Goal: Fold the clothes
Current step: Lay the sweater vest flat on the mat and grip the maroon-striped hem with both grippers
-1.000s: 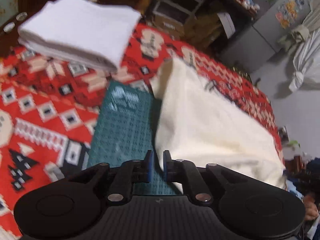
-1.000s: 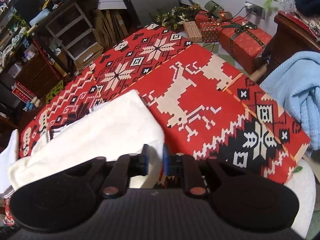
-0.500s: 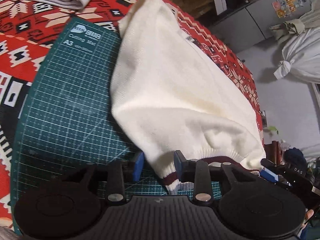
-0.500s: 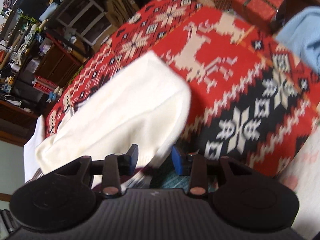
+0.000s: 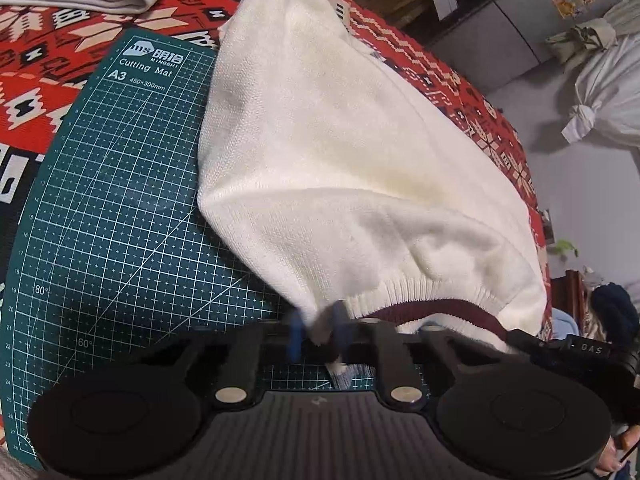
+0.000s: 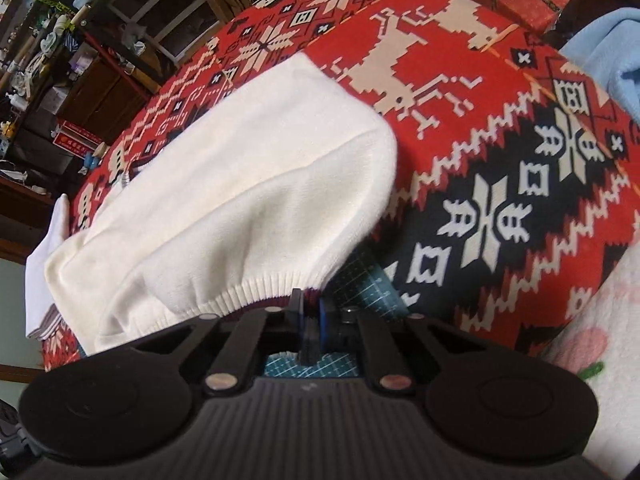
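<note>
We look through two fisheye lenses, each mounted low behind its own black two-finger tool and facing forward along the fingers. Our left view sits close over the dark green gridded cutting mat (image 5: 120, 184), facing across the red patterned blanket (image 5: 48, 40) toward grey cabinets. Our right view sits equally near, facing across the same blanket (image 6: 500, 128) toward cluttered shelves. Both share the cream knitted sweater with a maroon-striped hem (image 5: 340, 168) (image 6: 240, 184), seen from opposite ends of that hem.
</note>
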A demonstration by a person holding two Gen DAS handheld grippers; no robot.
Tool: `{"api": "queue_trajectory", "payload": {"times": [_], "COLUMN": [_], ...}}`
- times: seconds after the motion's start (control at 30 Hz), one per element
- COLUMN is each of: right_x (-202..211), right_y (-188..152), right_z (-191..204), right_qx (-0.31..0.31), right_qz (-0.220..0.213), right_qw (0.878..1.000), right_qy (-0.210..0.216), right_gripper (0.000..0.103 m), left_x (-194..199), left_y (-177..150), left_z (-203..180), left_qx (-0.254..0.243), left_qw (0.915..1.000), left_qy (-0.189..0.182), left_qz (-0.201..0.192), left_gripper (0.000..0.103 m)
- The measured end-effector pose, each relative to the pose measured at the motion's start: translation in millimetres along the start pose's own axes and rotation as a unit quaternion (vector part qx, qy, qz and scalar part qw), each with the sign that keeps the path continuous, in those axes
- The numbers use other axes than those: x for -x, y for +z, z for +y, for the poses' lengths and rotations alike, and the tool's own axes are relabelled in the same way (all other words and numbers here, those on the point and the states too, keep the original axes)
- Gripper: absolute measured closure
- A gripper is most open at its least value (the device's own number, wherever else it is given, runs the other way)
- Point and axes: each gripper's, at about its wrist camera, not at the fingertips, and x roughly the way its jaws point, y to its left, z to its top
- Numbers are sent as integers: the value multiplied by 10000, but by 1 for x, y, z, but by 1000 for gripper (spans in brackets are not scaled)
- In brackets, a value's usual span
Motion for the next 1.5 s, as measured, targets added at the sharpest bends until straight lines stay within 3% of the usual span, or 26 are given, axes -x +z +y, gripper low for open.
{"api": "queue_trajectory", "payload": {"times": [0.2, 0.4, 0.53, 0.63, 0.7, 0.73, 0.8, 1.0, 1.07, 1.13, 1.27, 1.37, 1.5], "right_x": [16, 23, 17, 16, 19, 21, 29, 47, 48, 46, 38, 28, 18], "right_y": [4, -20, -40, -47, -50, -50, -51, -56, -58, -61, -68, -72, -76], "right_z": [-9, -11, -9, -12, -13, -14, -14, -13, -11, -6, -1, -2, -5], "right_qx": [213, 973, 1317, 1312, 1316, 1337, 1357, 1476, 1535, 1696, 1925, 1910, 1930], "right_qz": [-10, 328, 451, 441, 383, 343, 189, -375, -511, -574, -610, -579, -630], "right_qw": [9998, 9944, 9894, 9894, 9897, 9896, 9897, 9877, 9861, 9829, 9784, 9784, 9768], "right_qy": [-48, -258, -415, -438, -422, -403, -421, -348, -368, -421, -440, -549, -682], "right_gripper": [96, 96, 95, 90, 88, 86, 70, 40, 38, 38, 41, 52, 61], "left_x": [24, 55, 53, 48, 50, 52, 58, 69, 67, 63, 48, 35, 22], "left_y": [2, -12, -26, -35, -39, -40, -43, -52, -55, -57, -57, -58, -68], "left_z": [7, 26, 33, 40, 43, 45, 49, 38, 34, 30, 19, 10, -9], "left_qx": [-214, -166, -183, -39, 78, 106, 113, -513, -702, -828, -1101, -1355, -1969], "left_qw": [9989, 9992, 9990, 9993, 9993, 9992, 9987, 9918, 9905, 9907, 9864, 9816, 9639], "left_qy": [370, 308, 383, 360, 350, 358, 416, 897, 896, 791, 1001, 1180, 1580], "left_qz": [-173, -217, -100, -32, -114, -150, -273, -758, -776, -741, -701, -645, -844], "left_gripper": [99, 99, 99, 88, 74, 70, 63, 64, 66, 66, 66, 66, 61]}}
